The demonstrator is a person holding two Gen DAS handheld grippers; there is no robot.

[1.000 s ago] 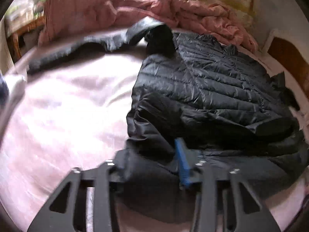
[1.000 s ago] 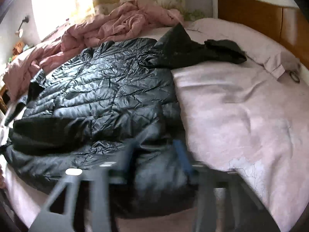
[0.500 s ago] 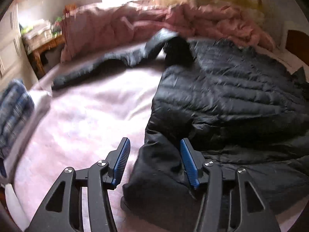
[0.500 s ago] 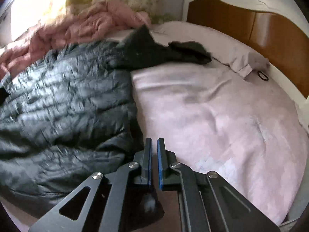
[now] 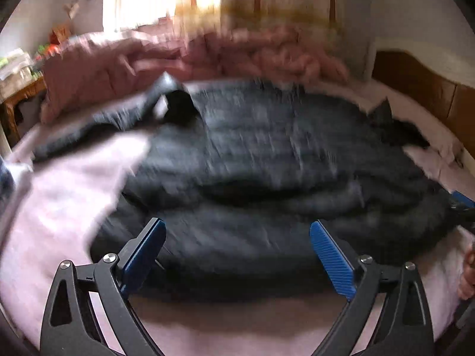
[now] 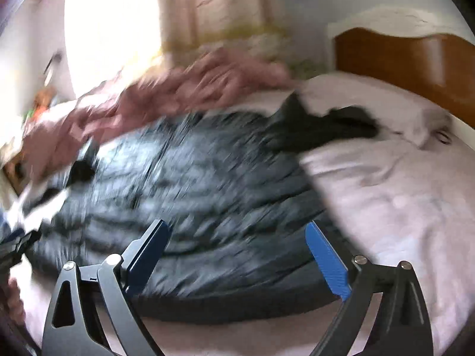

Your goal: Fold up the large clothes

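A large black quilted puffer jacket (image 5: 267, 160) lies spread on the pink bed sheet (image 5: 59, 207), its lower hem folded up toward me. In the right wrist view the same jacket (image 6: 184, 195) fills the left and middle. My left gripper (image 5: 237, 249) hovers over the near hem, its jaws opening wide, with nothing pressed between the blue pads. My right gripper (image 6: 237, 249) is likewise opening wide above the jacket's near edge, gripping nothing. One sleeve (image 5: 98, 121) stretches off to the left. Both views are motion-blurred.
A crumpled pink quilt (image 5: 184, 56) is heaped at the far side under the curtained window. The wooden headboard (image 6: 409, 56) stands at the right. A dark garment (image 6: 335, 127) lies near the pillow. A person's fingers (image 5: 467, 273) show at the right edge.
Both grippers let go of the jacket's hem and opened wide. Both pulled back and up, so more of the jacket and room now shows.
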